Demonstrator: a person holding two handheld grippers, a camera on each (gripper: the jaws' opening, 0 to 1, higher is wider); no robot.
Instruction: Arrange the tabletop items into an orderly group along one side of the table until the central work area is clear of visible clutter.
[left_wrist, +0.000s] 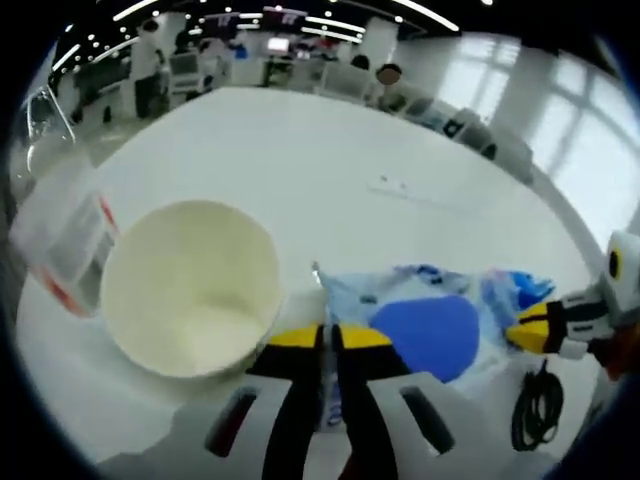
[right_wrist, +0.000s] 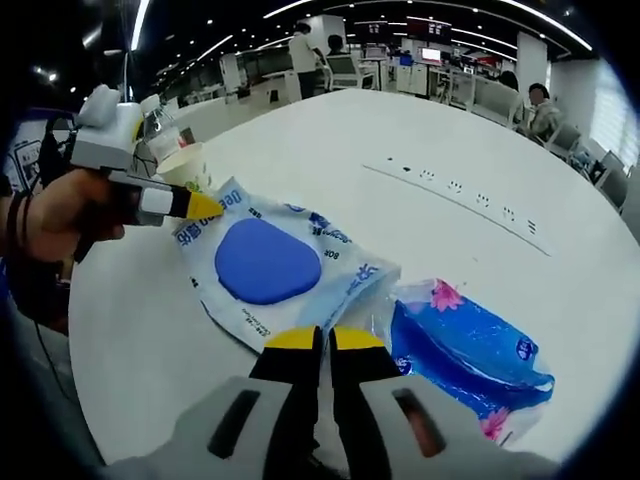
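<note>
Left gripper (left_wrist: 330, 340): jaws are pressing together on the near edge of the clear pouch (left_wrist: 420, 320) with the blue oval pad inside, apparently pinching its corner. Right gripper (right_wrist: 322, 342): jaws are closing together at the opposite edge of the same pouch (right_wrist: 270, 270), looking like a pinch on the plastic, though the contact itself is too tight to confirm.

So both grippers are sitting on one item from opposite ends; the pouch's long axis is running roughly between the two tips. In the right gripper view the left gripper (right_wrist: 205, 205) is coming in from the left, touching the pouch's far end.

Just beside the pouch: a blue tissue pack (right_wrist: 465, 350), touching or overlapping it, nearer the right gripper. A paper cup (left_wrist: 190, 285) is standing upright, just beside the left gripper. Past the cup, a clear wrapped packet (left_wrist: 65, 235) near the table (left_wrist: 330, 160) edge. A black cable (left_wrist: 535, 405) is lying below the right gripper's tip.

Judgement: items are already clustering on one side; the centre beyond is looking bare. Next move probably hinges on one gripper releasing.
</note>
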